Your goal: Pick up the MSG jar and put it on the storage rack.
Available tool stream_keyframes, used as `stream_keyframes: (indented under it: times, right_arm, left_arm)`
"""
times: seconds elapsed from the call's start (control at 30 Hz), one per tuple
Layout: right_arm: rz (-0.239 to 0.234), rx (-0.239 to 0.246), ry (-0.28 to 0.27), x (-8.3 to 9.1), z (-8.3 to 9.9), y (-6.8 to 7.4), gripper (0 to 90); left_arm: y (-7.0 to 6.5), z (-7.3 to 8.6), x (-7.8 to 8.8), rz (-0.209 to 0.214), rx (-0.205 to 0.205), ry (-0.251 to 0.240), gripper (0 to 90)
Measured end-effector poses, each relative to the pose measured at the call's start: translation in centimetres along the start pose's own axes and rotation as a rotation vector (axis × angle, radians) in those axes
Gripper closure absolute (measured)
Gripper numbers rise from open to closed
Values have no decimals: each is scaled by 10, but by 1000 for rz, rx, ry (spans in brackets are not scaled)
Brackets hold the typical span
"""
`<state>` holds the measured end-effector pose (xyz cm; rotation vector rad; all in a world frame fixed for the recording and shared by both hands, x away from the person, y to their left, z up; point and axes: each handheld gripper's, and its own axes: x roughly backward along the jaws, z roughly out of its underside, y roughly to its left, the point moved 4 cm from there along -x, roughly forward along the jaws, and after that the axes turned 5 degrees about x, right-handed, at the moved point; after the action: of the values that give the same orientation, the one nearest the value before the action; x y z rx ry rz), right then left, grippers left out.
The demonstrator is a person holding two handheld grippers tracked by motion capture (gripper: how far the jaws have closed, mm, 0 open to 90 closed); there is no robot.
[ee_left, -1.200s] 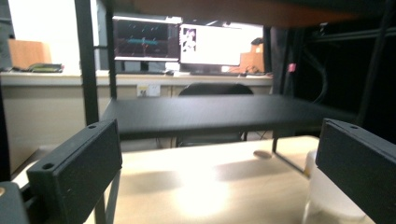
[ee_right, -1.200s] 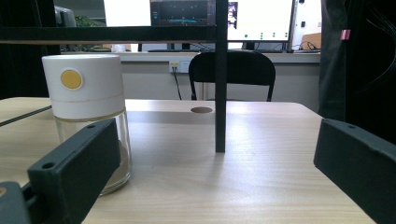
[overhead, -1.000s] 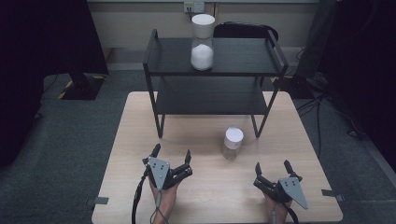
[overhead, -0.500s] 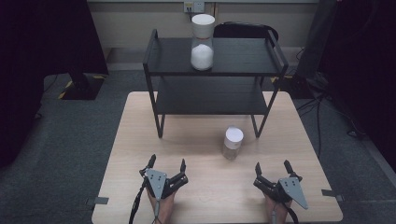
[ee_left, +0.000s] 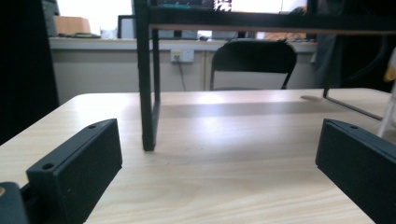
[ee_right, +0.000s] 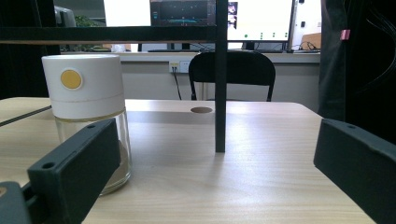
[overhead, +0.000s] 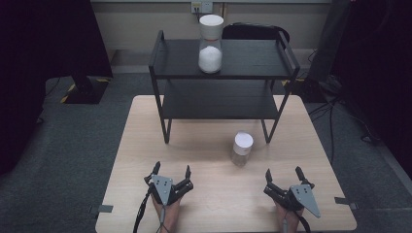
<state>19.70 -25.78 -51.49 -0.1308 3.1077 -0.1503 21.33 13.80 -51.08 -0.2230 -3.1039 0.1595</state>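
left gripper (overhead: 171,171) low at the near edge of the table (overhead: 204,145), jaws spread wide, nothing between them; bare wood ahead of it in its own view (ee_left: 219,163). right gripper (overhead: 283,173) also at the near edge, well apart from the left one, jaws wide too and holding nothing (ee_right: 215,172). each sits on a hand coming in from the bottom of the high view, grey plate on top, cable trailing back. nearest thing: a small glass jar (overhead: 242,148) with a white lid, upright on the tabletop, ahead of the right gripper and to its left, apart from both grippers. in the right gripper view the jar (ee_right: 88,116) stands just beyond the left jaw, a yellow dot on the lid, looks empty or nearly so. behind the jar, a black two-tier shelf (overhead: 223,92) on the far half of the table; jar near its front right leg, not touching. on the top tier a taller white-lidded jar (overhead: 211,43), upright, white powder filling its lower part. dark chair (overhead: 255,31) past the table by the wall.
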Motion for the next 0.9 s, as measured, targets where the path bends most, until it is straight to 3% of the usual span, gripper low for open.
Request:
stream_keyframes:
  times: [0.13,0.27,0.9]
  right_arm:
    - [0,0,0,0,0,0,0]
    - [4,-1,1,0,0,1,0]
    - [3,-1,1,0,0,0,0]
  left_arm:
    - [-8,5,3,-33,-37,-36,2]
    - [-10,6,3,-61,-16,-41,11]
    - [-10,6,3,-66,-16,-42,0]
